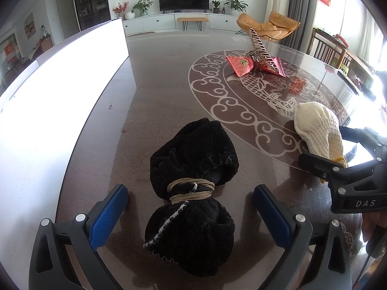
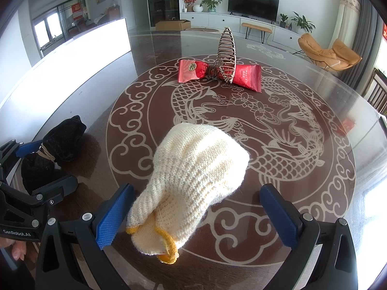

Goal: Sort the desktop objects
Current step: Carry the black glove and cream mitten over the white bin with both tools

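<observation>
A black cloth bundle [image 1: 193,193] tied with tan cord lies on the dark table between the fingers of my open left gripper [image 1: 191,213]; it also shows in the right wrist view [image 2: 52,153]. A cream knitted glove [image 2: 193,178] with a yellow cuff lies between the fingers of my open right gripper [image 2: 197,213]; it also shows in the left wrist view [image 1: 319,130]. Neither gripper's pads touch its object. Farther off, a brown hair claw [image 2: 226,55] stands on a red candy wrapper [image 2: 244,76].
A bright white box [image 1: 60,77] runs along the table's left side. The round table [image 2: 302,181] has a pale dragon and cloud pattern. Wooden chairs [image 1: 331,50] stand beyond its right edge. The right gripper's body [image 1: 350,176] sits close to my left gripper.
</observation>
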Demonstrator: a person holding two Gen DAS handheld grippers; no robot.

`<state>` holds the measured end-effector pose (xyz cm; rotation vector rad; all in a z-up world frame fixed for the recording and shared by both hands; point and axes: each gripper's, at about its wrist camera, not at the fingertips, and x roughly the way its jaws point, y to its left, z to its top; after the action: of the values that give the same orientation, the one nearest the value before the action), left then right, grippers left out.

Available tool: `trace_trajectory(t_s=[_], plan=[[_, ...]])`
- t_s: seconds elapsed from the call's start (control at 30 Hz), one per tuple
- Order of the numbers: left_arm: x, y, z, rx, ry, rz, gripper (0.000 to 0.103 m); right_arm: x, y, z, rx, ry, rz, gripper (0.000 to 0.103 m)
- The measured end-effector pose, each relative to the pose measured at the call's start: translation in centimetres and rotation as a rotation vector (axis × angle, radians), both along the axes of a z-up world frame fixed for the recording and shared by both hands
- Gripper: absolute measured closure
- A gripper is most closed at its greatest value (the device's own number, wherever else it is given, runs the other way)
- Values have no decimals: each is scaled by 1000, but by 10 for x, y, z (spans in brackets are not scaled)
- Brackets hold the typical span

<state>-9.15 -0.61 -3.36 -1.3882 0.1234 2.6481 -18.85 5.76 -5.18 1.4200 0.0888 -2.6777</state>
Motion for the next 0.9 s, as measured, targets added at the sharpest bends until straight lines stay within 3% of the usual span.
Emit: trace_trajectory(t_s=[0.07, 0.1, 0.13, 0.17, 0.2, 0.33, 0.53, 0.63, 0.73, 0.9], plan=[[-1, 1, 1, -4, -11, -15, 0, -5, 1, 1, 3, -26, -5, 2], [1, 2, 1, -4, -8, -20, 3, -2, 1, 4, -2, -7, -10, 20], [4, 2, 3, -2, 11, -30, 13, 0, 1, 7, -6, 11, -3, 33], [8, 3, 7, 3, 36, -38, 46, 1, -1, 10, -5, 8, -3, 52], [10, 4, 10, 7, 37, -42, 68, 2, 1, 11, -33, 2, -3, 56], [25, -5, 28, 139, 48, -58, 69, 16, 2, 26, -85, 4, 0, 59], [41, -53, 107, 265, 172, -21, 69, 20, -35, 94, -122, 119, 97, 59], [39, -103, 147, 254, 231, 44, 69, 12, -79, 133, -164, 191, 182, 59], [27, -163, 165, 206, 240, 153, 69, 4, -136, 161, -227, 221, 290, 59], [0, -253, 138, 105, 103, 324, 69, -3, -250, 163, -269, 169, 491, 58]])
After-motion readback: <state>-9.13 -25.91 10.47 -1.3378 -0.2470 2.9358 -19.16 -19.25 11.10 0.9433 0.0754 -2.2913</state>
